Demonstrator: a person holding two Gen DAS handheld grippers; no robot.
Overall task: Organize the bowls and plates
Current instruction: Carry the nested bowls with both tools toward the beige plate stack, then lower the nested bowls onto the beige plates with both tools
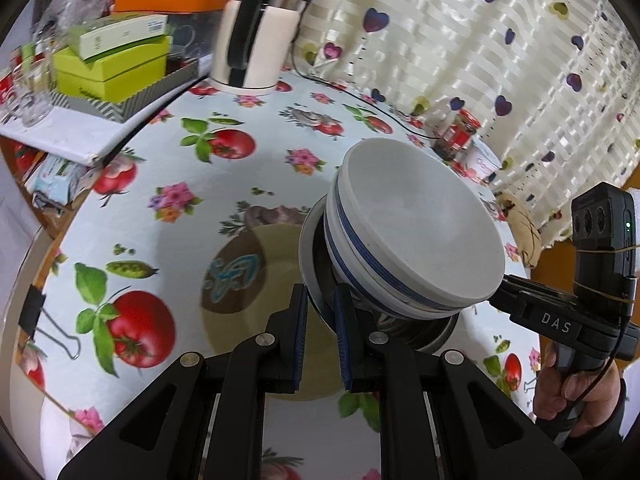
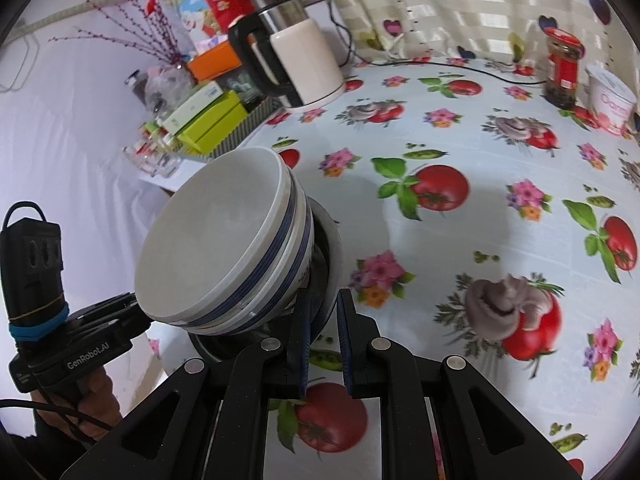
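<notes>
A stack of white bowls with blue stripes sits nested in a steel bowl, tilted and held above the table. My left gripper is shut on the steel bowl's rim. My right gripper is shut on the opposite rim of the steel bowl, with the striped bowls leaning to its left. A cream plate with a brown and teal centre lies on the table below the stack. The right gripper's body shows in the left view, the left gripper's body in the right view.
The table has a tomato-and-flower cloth. A white kettle and a tray of boxes stand at the back left. A red-lidded jar and a white tub stand by the curtain. A binder clip grips the cloth's left edge.
</notes>
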